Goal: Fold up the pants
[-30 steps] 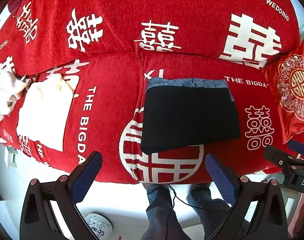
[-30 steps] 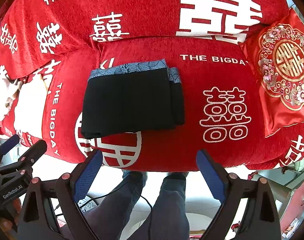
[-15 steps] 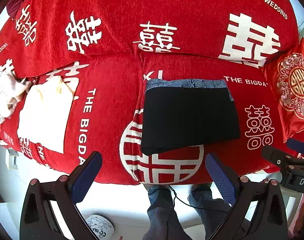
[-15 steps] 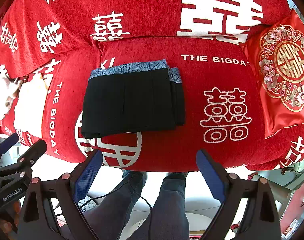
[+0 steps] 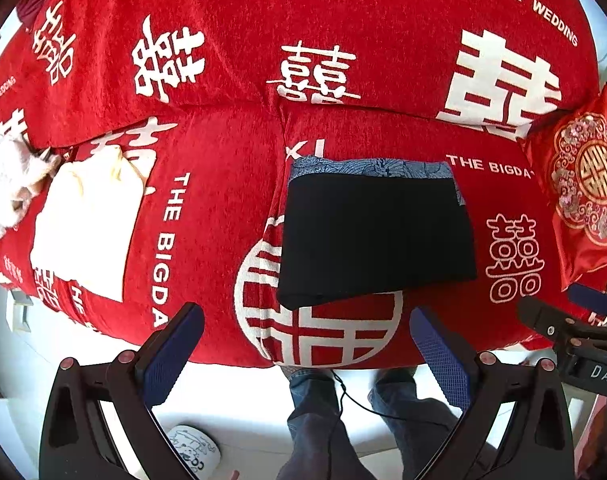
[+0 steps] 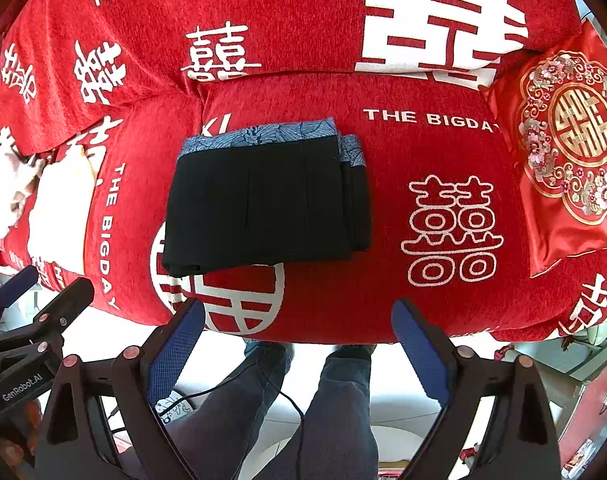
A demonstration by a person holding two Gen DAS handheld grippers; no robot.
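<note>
Pants [image 5: 377,236] folded on red sofa [image 5: 223,208], both claws [image 5: 306,344] [image 6: 297,338] wide, empty

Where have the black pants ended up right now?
The black pants lie folded on the red sofa seat, mid-view in both cameras, over a white round emblem, with a cream cloth to their left.

Folded black pants [image 6: 263,204] on red sofa [image 6: 423,280], right gripper [image 6: 297,344] wide apart, empty.

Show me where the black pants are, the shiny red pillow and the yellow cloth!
black pants [image 6: 263,204]: right wrist view, middle of the folded black top layer.
shiny red pillow [image 6: 575,148]: right wrist view, on its round gold emblem.
yellow cloth [image 5: 87,224]: left wrist view, middle of the flat pale piece.
</note>
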